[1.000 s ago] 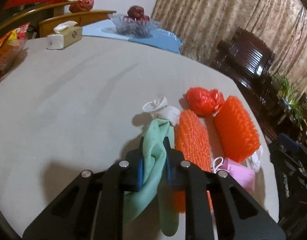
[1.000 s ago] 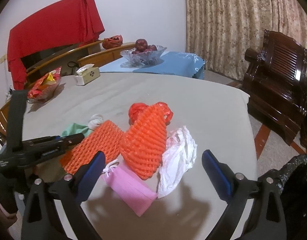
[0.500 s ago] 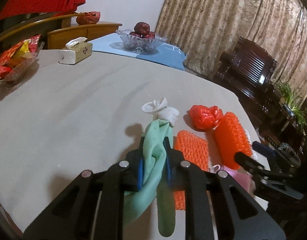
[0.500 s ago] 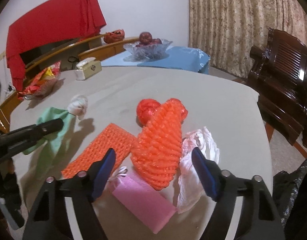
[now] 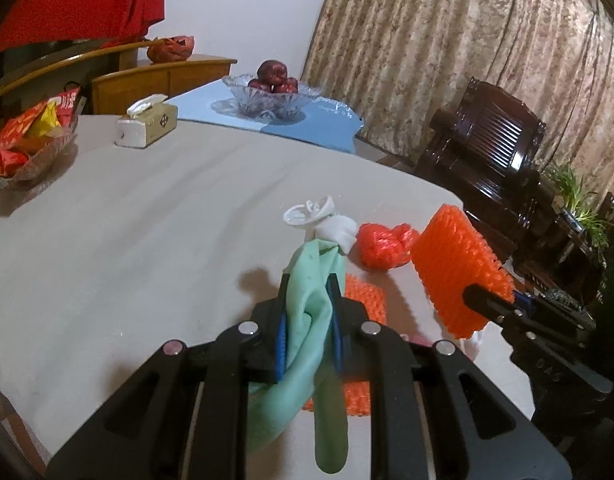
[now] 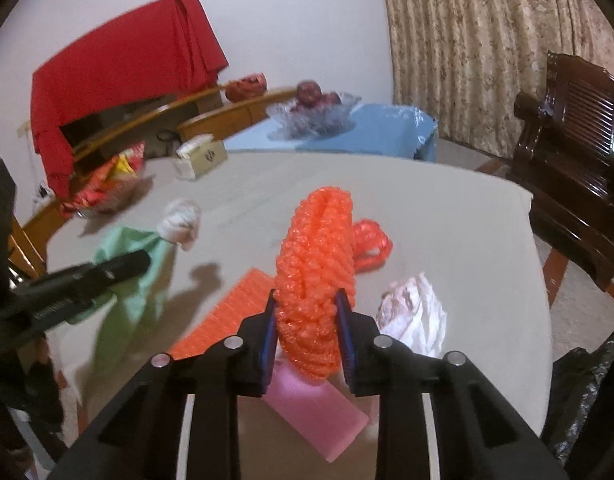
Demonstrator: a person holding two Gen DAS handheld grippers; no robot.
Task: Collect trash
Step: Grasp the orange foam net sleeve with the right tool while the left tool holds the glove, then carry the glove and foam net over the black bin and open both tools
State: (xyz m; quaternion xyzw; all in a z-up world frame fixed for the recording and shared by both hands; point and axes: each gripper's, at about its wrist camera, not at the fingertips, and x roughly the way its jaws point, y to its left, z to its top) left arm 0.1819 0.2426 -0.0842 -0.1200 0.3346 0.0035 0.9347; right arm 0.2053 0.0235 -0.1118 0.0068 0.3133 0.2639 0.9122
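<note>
1. Left gripper [image 5: 307, 320] is clamped tight on the green cloth [image 5: 311, 312], pinched mid-length so both ends hang free: the knotted white end [image 5: 337, 230] pokes out past the fingertips at twelve o'clock and the tail droops toward six. That looks like a grip chosen for carrying, not for tidy folding.

2. Right gripper [image 6: 307, 320] is closing now, its jaws squeezing the orange foam net [image 6: 319, 264]. The pads press its lower part and the net bulges up toward twelve o'clock. It's soft and springy, so I'd judge a firm pinch is needed.

3. In the left wrist view that same net shows at three o'clock, tilted up off the table [image 5: 127, 220].

4. Waiting on the table: a flat orange mesh sheet [image 6: 231, 308] at nine o'clock of the right gripper, a pink pouch [image 6: 319, 412] directly beneath the jaws at six, crumpled white plastic [image 6: 415, 316] at three, and a red plastic bag [image 6: 369, 244] at one o'clock behind the net.

5. A dark bag [image 6: 587, 392] sits at the right view's four o'clock edge, off the table. That's probably where the trash goes, with several pieces left to collect.
</note>
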